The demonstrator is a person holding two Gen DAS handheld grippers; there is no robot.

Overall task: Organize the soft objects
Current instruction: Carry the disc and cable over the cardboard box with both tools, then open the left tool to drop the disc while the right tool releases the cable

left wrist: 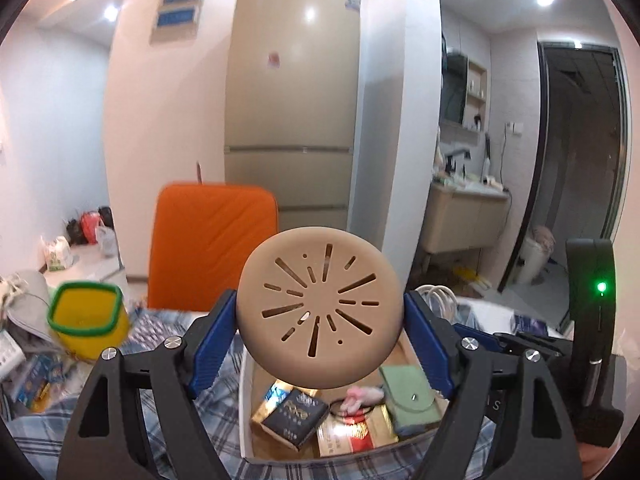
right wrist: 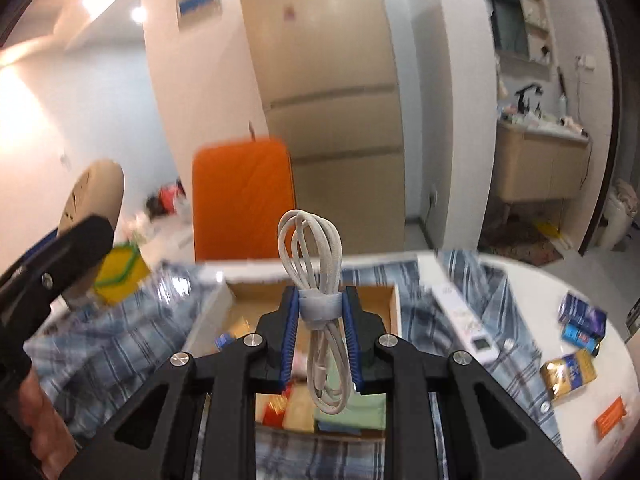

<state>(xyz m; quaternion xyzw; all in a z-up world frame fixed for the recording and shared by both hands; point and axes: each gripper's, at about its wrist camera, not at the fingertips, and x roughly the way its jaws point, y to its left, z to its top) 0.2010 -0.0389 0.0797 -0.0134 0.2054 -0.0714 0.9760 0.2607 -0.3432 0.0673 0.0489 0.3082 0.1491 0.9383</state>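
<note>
White round table (right wrist: 568,280) carrying everything, blue plaid shirt (right wrist: 472,292) lying spread over most of it; open cardboard box (right wrist: 394,300) sitting on the shirt, yellow green-rimmed container (left wrist: 86,320) standing at left; small packets (right wrist: 570,372) lying on bare tabletop at right

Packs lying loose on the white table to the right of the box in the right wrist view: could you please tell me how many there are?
3, though blur may hide more: two blue packs side by side near the table's far right edge, and a gold-and-blue pack just in front of them.
</note>
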